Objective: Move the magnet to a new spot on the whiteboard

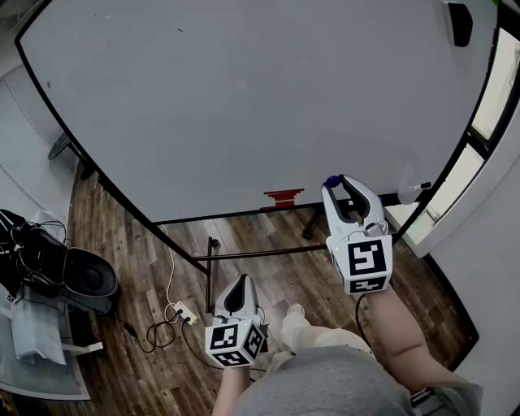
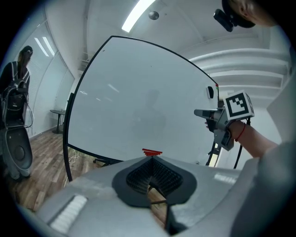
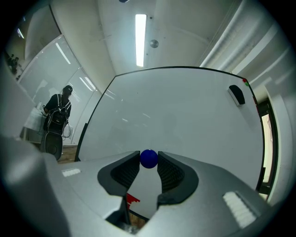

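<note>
Jaws of the right gripper [image 3: 148,160] pinch the small round blue magnet [image 3: 148,158], the big white whiteboard [image 1: 244,97] straight ahead of it, while the lower left gripper [image 2: 151,163] hangs clenched, empty.

The magnet [image 3: 148,158] is blue, the whiteboard [image 3: 185,115] black-framed.

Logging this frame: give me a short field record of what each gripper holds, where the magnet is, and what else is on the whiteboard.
right gripper: shut on the small round blue magnet, raised in front of the large whiteboard
left gripper: shut, empty, held further back from the board
magnet touching board: cannot tell
also on board: red stepped item at bottom edge; black eraser at top right
</note>
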The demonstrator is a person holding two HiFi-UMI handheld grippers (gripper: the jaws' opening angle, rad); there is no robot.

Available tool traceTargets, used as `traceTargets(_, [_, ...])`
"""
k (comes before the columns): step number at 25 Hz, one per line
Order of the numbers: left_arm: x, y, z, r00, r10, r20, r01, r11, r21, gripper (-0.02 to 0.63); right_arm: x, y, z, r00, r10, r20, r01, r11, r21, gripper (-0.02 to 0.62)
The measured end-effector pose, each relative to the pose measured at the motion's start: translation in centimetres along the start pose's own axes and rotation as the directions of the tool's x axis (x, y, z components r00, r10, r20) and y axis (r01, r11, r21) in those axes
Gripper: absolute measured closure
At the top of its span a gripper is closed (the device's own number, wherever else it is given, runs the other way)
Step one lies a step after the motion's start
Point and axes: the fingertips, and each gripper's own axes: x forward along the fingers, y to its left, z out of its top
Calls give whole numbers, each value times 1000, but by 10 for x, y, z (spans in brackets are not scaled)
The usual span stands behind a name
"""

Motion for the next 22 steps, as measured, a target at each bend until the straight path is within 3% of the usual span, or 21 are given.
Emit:
traceTargets(11, [-40, -5, -4, 1000, -20, 14, 20, 1000, 5, 601, -45, 12, 17, 1000, -11, -6, 11, 999, -34, 474])
traceTargets(18, [-21, -3, 13, 997, -48, 54, 48, 999, 1, 602, -52, 6, 29, 1000, -10, -2, 9, 995, -104, 474])
traceTargets(22, [-6, -3, 21, 997, -56, 54, 56, 998, 7, 602, -36, -5, 24, 1000, -31, 4, 31, 996, -86, 474])
